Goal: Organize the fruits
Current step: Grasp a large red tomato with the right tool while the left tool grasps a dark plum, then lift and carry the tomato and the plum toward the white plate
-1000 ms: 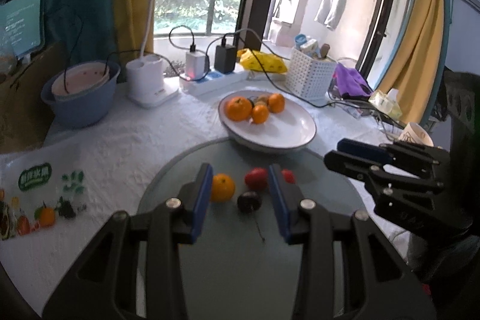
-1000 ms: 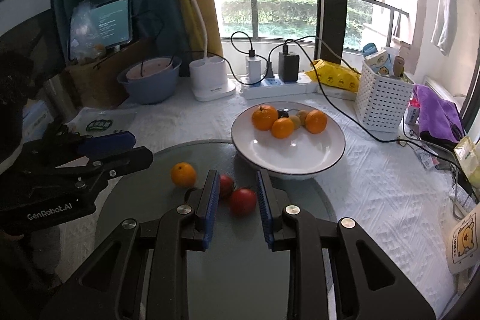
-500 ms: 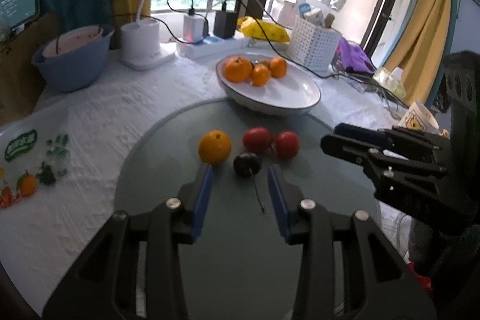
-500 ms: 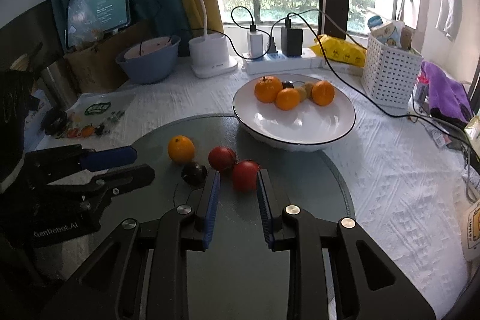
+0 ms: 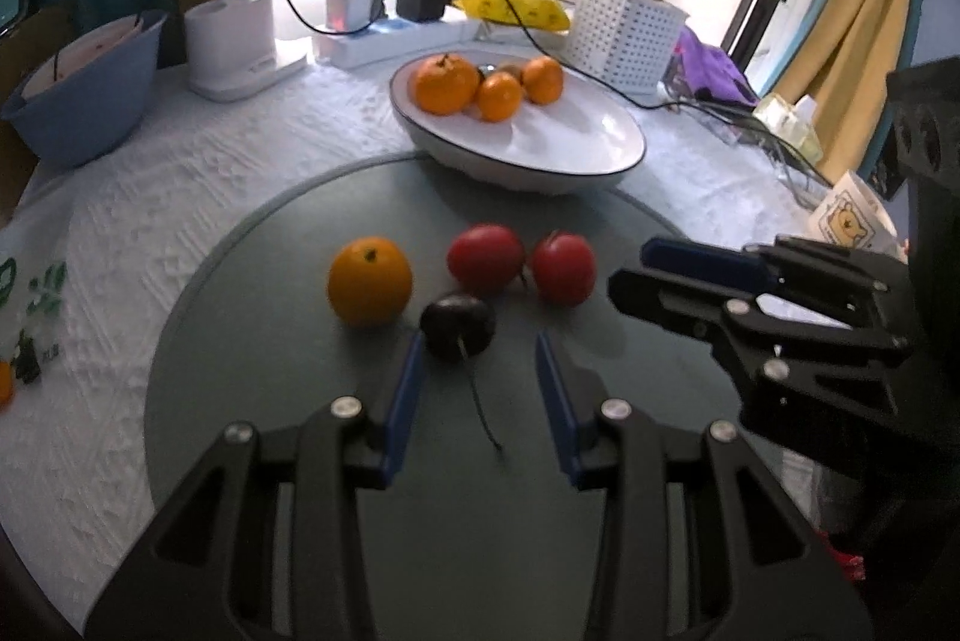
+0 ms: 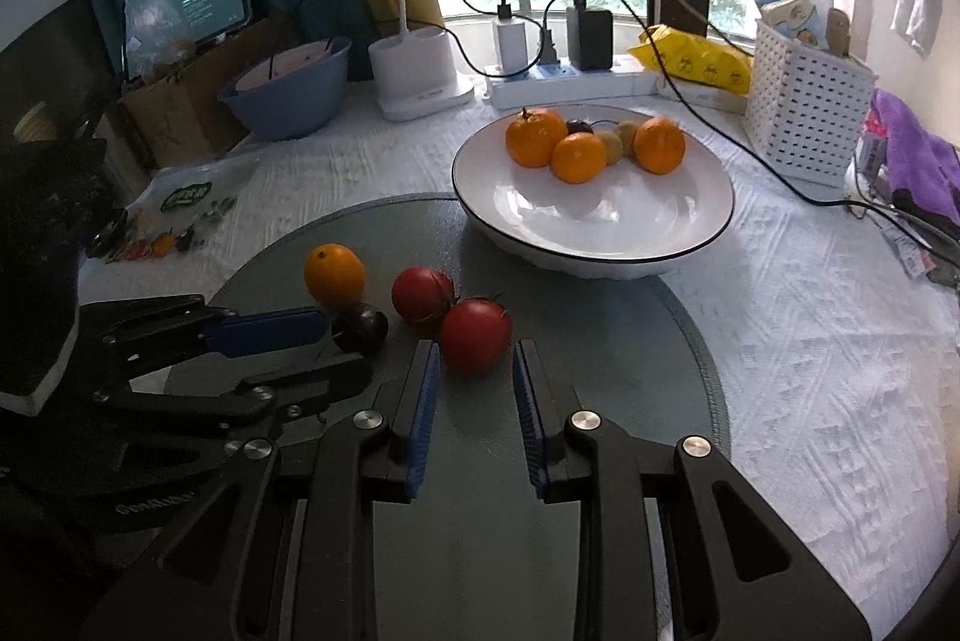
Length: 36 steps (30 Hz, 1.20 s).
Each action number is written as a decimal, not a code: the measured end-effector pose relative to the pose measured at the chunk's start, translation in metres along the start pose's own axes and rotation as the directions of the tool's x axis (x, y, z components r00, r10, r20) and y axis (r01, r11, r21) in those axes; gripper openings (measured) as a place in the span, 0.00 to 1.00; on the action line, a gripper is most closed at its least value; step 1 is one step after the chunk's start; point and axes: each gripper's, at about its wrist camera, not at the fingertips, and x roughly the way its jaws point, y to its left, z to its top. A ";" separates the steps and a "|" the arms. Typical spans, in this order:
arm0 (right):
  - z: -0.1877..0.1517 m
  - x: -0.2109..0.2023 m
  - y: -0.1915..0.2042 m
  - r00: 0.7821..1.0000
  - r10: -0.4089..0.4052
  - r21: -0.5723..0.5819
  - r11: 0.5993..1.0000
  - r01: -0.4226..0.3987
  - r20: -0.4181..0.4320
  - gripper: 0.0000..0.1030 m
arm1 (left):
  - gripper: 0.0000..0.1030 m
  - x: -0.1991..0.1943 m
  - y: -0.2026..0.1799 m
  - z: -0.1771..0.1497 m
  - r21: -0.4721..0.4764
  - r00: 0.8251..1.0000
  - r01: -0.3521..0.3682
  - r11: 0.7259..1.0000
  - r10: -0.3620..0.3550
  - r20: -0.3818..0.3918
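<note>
On the round grey mat [image 5: 270, 341] lie an orange [image 5: 369, 281], two red tomatoes [image 5: 485, 258] [image 5: 564, 269] and a dark cherry [image 5: 457, 326] with a long stem. My left gripper [image 5: 477, 338] is open, and the cherry sits just at its fingertips, close to the left pad and untouched. In the right wrist view my right gripper [image 6: 476, 347] stands narrowly open with the nearer tomato [image 6: 476, 335] right at its tips and nothing gripped. Behind the mat, the white plate [image 6: 600, 221] holds three oranges and some smaller fruit.
A blue bowl [image 5: 84, 101], a white lamp base [image 5: 231, 41], a power strip [image 5: 384, 35] with trailing cables and a white basket [image 5: 624, 35] line the back. A printed fruit bag [image 6: 186, 197] lies at the left, a cup [image 5: 852, 221] at the right edge.
Both grippers have come down and forward toward the loose fruit. The cherry now sits at the left fingertips and the nearer tomato at the right ones. No fruit has moved.
</note>
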 end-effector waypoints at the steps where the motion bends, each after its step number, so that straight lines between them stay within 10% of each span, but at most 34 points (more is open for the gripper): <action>1: 0.000 0.002 0.000 1.000 0.004 -0.002 1.000 -0.004 -0.004 0.29 | 0.39 0.002 0.000 0.001 -0.001 1.000 -0.009 1.000 0.009 -0.005; 36: 0.004 0.028 -0.008 0.999 0.044 0.003 0.999 -0.044 -0.030 0.32 | 0.28 0.009 0.003 0.007 0.030 1.000 -0.026 0.999 0.026 0.006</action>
